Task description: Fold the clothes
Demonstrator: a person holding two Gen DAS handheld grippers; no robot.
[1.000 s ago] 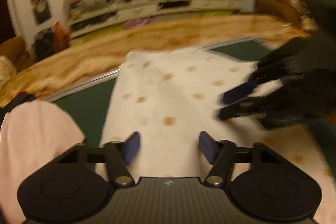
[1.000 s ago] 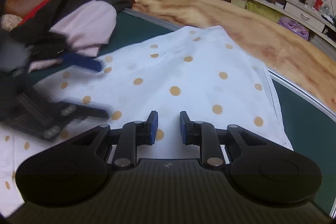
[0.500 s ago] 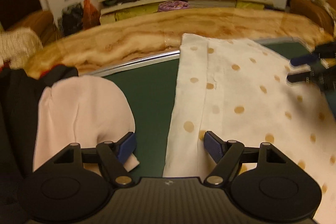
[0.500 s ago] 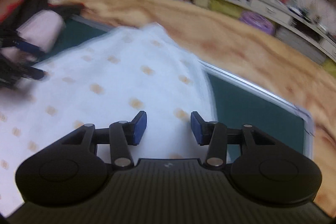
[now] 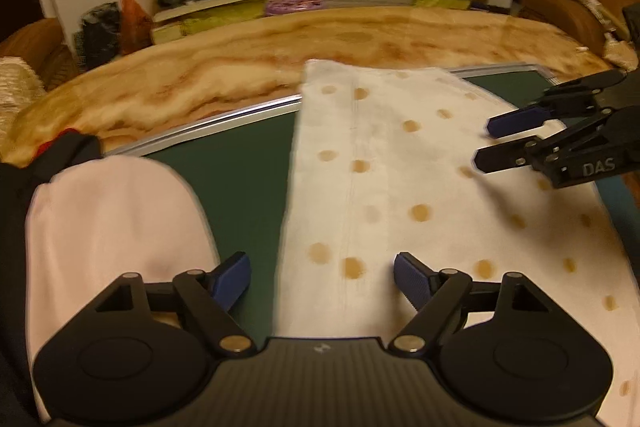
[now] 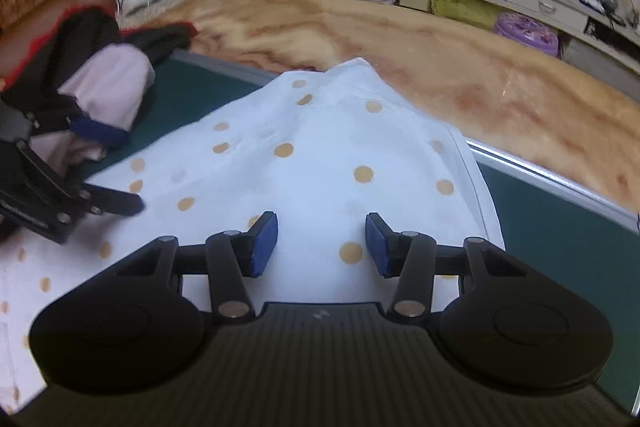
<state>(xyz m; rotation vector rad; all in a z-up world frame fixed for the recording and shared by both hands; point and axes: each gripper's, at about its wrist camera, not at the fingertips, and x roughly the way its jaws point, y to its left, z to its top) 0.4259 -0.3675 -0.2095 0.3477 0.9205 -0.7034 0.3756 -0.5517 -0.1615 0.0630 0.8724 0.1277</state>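
Hovering over the white polka-dot cloth, which is lying flat on the green mat and running from 6 toward 12 o'clock in the left wrist view, with its far end reaching onto the marble-patterned tabletop. Opening the left gripper wide, jaws still spreading, nothing pinched between them, one blue pad over the mat and the other over the cloth's left edge. Holding the right gripper about half open above the cloth, gripping nothing; whether its pads are brushing the fabric is unclear. Sitting at 9 o'clock of the left gripper, a pink garment, with dark clothing heaped beside it.
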